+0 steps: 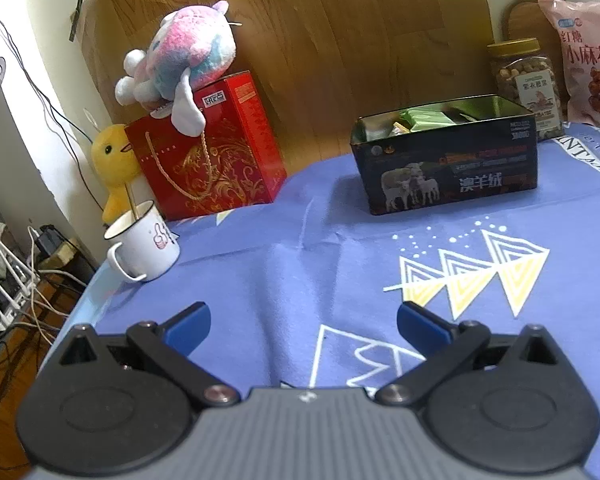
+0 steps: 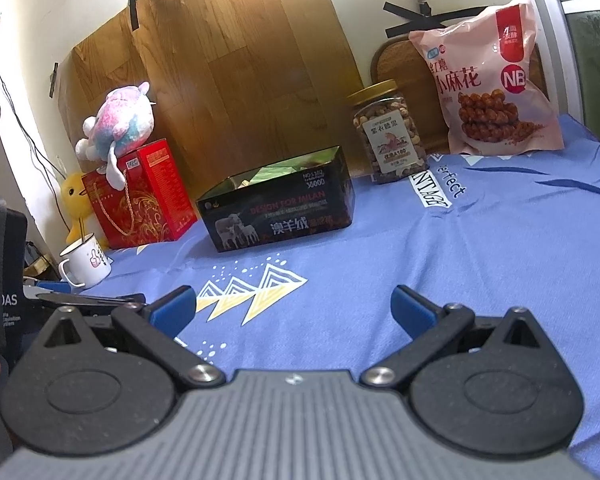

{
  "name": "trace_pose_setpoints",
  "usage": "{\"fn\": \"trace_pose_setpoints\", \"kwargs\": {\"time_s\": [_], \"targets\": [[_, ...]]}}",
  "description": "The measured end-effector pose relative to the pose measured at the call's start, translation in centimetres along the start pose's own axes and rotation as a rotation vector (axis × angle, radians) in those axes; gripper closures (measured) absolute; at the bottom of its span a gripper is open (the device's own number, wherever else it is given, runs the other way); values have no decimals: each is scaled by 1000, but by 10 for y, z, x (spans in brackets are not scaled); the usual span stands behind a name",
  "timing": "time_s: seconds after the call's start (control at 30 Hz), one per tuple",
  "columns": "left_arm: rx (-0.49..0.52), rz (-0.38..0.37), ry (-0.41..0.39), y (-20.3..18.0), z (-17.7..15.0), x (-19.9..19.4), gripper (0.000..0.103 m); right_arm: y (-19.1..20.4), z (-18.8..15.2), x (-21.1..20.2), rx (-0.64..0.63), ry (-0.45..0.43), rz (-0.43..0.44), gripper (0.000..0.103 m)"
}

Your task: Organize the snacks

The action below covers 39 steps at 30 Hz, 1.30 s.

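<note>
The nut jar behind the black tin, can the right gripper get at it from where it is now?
Probably yes. The right gripper is open and empty, and bare blue cloth runs up to the nut jar. The black tin sits left of that path.

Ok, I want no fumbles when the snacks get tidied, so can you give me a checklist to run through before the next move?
1. Left gripper open and empty: ok.
2. Right gripper open and empty: ok.
3. Black tin open on top: ok, green packets already inside.
4. Room left in the tin: cannot tell, its inside is mostly hidden.
5. Nut jar upright, lid on: ok.
6. Pink snack bag reachable: ok, standing at the back wall, nothing in front.
</note>
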<state>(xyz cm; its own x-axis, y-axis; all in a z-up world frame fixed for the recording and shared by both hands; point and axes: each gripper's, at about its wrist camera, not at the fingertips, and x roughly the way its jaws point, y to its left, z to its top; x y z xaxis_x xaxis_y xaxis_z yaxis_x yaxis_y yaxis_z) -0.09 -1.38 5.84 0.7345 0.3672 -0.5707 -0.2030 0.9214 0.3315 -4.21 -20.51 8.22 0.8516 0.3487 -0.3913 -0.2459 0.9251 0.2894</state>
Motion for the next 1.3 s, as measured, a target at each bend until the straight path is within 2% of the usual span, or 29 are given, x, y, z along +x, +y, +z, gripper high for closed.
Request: {"fn": "trace_pose_setpoints", "kwargs": {"time_s": [0.57,1.3], "targets": [[-7,-71,20,-4,0,-3,0,-1,1,-1,5,-2,-2,0],[9,-102,33,-10,-2,-5,0,-1,1,-2,6,-1,-1,0]]}}
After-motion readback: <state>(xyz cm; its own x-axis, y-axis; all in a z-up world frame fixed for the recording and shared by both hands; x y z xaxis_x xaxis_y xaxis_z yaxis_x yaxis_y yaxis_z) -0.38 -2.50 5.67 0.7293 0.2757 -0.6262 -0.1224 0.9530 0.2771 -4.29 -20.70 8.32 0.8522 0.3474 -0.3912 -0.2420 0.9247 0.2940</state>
